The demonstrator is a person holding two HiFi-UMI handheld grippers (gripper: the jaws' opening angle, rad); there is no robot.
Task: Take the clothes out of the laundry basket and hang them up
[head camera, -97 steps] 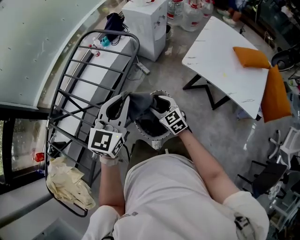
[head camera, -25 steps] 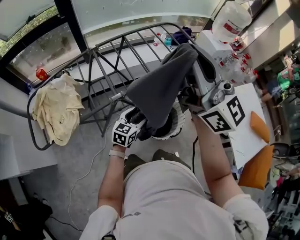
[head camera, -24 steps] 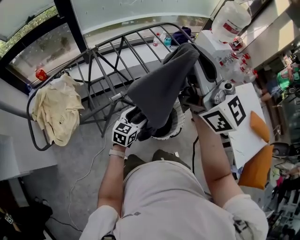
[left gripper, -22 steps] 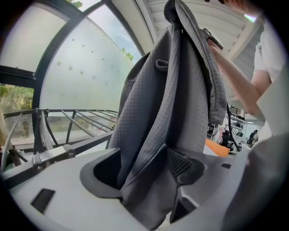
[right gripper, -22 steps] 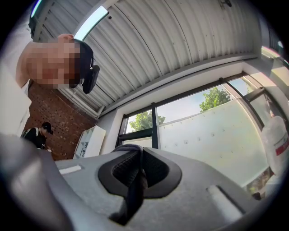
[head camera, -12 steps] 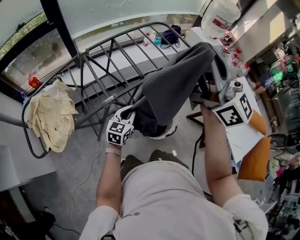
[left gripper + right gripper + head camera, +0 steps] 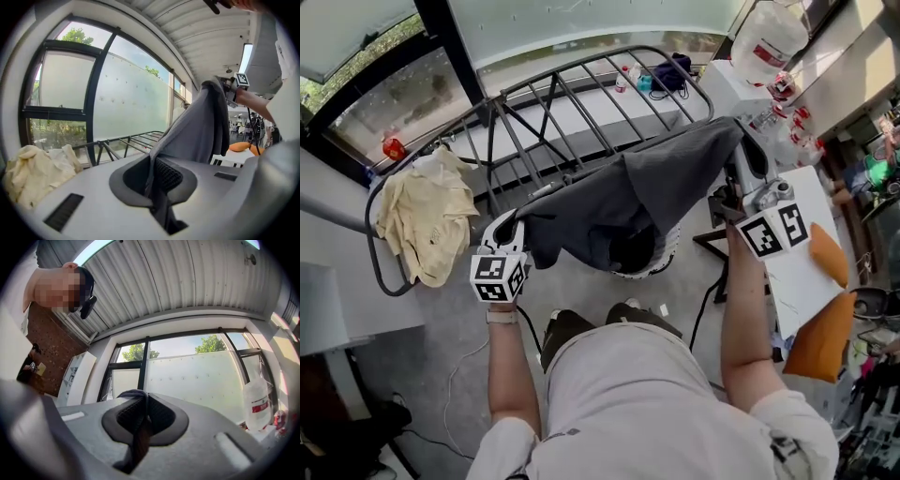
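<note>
Grey garment (image 7: 647, 197) stretched wide above the laundry basket (image 7: 664, 264)
Left tongs (image 7: 516, 225) and right tongs (image 7: 733, 187) each clamp an edge; we hold it spread to drape over the drying rack (image 7: 581, 103)

Pale shirt (image 7: 647, 403), short sleeves; left gripper (image 7: 516, 225), right gripper (image 7: 744, 152) grey (checkered marker cubes).

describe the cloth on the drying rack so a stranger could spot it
Find the black metal drying rack below the window and follow it to its left end. A crumpled pale yellow cloth drapes over the end bar there. The dark grey garment nearby is darker and held aloft.
</note>
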